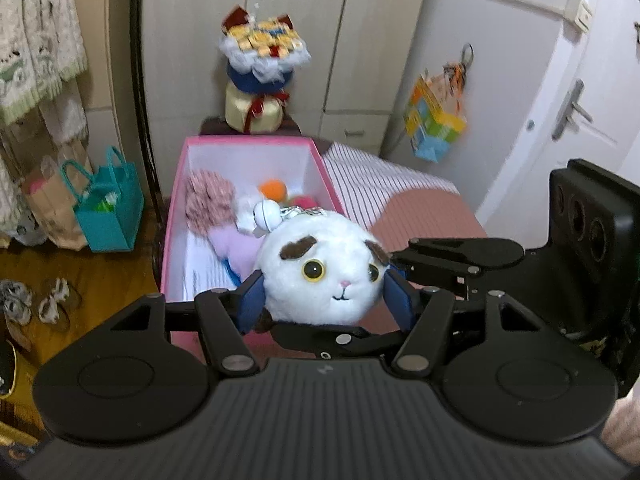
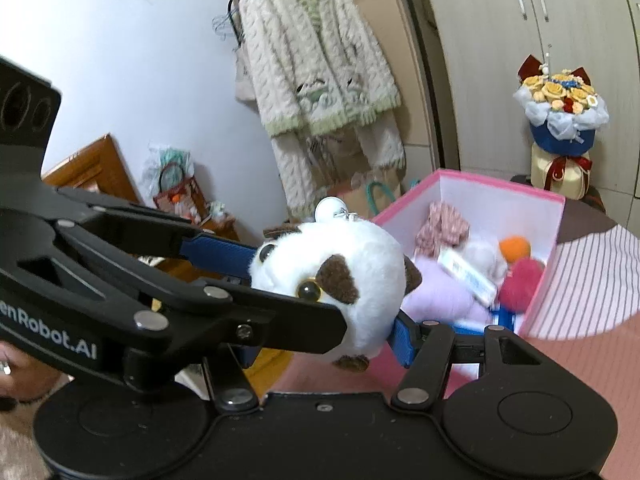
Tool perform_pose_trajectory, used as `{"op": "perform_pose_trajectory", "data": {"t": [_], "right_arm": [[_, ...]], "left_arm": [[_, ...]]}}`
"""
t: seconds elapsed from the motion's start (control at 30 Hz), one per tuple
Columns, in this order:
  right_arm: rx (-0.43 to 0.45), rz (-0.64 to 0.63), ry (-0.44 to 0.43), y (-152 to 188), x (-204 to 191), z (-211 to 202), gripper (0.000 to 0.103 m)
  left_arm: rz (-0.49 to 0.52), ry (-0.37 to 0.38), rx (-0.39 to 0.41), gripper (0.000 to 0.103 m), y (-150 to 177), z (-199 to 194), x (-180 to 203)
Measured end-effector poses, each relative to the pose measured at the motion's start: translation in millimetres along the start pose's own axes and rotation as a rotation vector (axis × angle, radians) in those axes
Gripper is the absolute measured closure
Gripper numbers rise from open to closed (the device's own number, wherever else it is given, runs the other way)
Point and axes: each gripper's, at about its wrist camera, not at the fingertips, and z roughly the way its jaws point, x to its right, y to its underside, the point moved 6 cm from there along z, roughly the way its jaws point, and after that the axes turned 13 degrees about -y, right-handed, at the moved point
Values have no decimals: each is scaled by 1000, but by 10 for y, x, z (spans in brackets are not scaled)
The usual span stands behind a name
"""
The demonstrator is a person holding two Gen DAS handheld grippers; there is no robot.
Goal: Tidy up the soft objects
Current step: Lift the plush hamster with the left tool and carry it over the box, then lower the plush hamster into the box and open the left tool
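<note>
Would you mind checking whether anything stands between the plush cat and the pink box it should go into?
Nothing visible does. The plush cat, gripped by both the left claw and the right claw, hangs just short of the pink box, whose top is open; toys fill its far half.

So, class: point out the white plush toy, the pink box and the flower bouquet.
white plush toy (image 1: pixel 320 276), left wrist view, on its face.
pink box (image 2: pixel 496 186), right wrist view, on its far rim.
flower bouquet (image 2: pixel 560 96), right wrist view, on its blooms.
</note>
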Motion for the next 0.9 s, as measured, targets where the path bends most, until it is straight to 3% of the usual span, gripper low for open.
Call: {"op": "perform_pose_trajectory", "data": {"t": [0.27,0.57,0.73,0.9], "right_arm": [[34,6,1,-356,346,252,36],[-63,-40,56,-519,865,634,36],[-146,-131,125,-561,1102,919,33],[-181,-71,122,-601,1363,1072,33]], "left_arm": [[-38,30,65,41,-319,393,-234],[-94,83,20,41,-475,1126,-407],[-156,77,3,42,-498,1526,-512],[-200,97,-13,41,-508,1756,-579]]}}
